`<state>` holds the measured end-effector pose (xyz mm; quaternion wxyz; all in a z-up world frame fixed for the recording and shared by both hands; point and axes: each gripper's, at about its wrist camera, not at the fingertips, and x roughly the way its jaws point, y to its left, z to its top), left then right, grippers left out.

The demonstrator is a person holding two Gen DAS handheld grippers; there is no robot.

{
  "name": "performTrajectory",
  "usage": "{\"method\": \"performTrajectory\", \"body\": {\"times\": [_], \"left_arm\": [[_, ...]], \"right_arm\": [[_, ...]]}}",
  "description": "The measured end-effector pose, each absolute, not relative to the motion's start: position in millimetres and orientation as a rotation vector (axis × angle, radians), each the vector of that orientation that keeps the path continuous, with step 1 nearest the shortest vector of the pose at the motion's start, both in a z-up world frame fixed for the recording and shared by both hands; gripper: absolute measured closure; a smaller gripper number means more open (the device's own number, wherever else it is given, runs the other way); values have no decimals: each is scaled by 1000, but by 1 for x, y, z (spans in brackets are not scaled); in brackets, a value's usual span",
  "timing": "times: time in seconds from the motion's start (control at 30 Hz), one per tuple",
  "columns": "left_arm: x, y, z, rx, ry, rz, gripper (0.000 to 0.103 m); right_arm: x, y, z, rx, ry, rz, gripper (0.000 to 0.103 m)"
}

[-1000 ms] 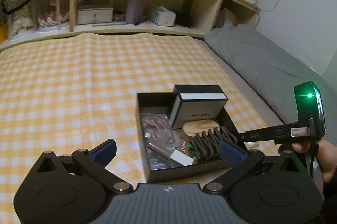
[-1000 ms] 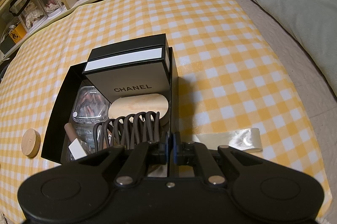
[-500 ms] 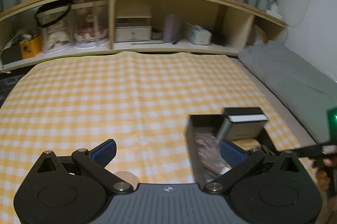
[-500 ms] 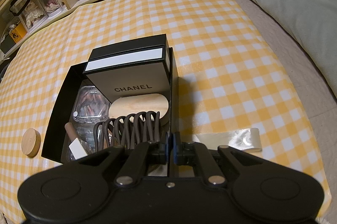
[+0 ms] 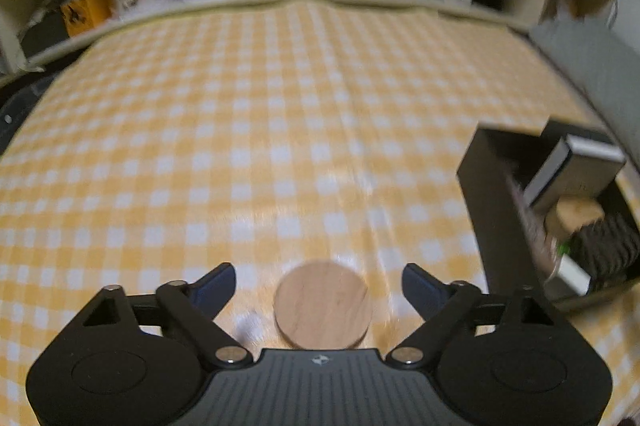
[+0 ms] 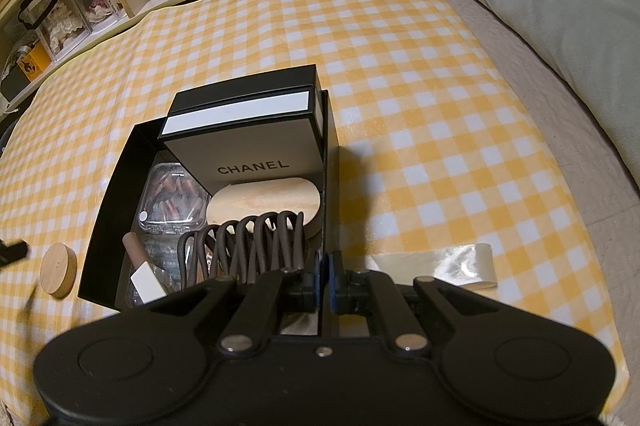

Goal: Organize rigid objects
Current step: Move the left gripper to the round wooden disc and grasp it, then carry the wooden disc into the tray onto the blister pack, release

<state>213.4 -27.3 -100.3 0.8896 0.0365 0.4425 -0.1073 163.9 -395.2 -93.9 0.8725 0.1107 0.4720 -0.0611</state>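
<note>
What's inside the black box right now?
In the black box: a white Chanel carton, a wooden oval piece, a brown hair claw, a clear case of press-on nails and a brown tube. Whatever lies beneath them is covered.

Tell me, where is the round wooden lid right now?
The wooden lid lies on the checked cloth between the left gripper's open fingers, just outside the black box's left wall.

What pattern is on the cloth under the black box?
Yellow and white checks on the cloth; the right wrist view shows it best.
</note>
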Motion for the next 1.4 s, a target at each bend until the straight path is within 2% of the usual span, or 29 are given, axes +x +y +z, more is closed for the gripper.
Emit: {"method": "performTrajectory", "body": {"times": [0.33, 0.47, 0.7, 0.93, 1.17, 1.4], "left_arm": [[215, -31, -133, 76, 993, -199, 19], [219, -30, -137, 68, 1013, -198, 35], [222, -30, -135, 43, 991, -174, 35], [215, -26, -87, -47, 829, -187, 35], [201, -56, -48, -54, 696, -322, 35], [197, -107, -51, 16, 685, -480, 35]], "right_arm": [[164, -395, -94, 230, 986, -127, 98], [164, -395, -94, 229, 986, -127, 98], [164, -394, -94, 229, 986, -127, 98], [164, -395, -94, 230, 986, -127, 98], [164, -394, -94, 228, 987, -128, 98], [164, -394, -94, 224, 987, -127, 98]]}}
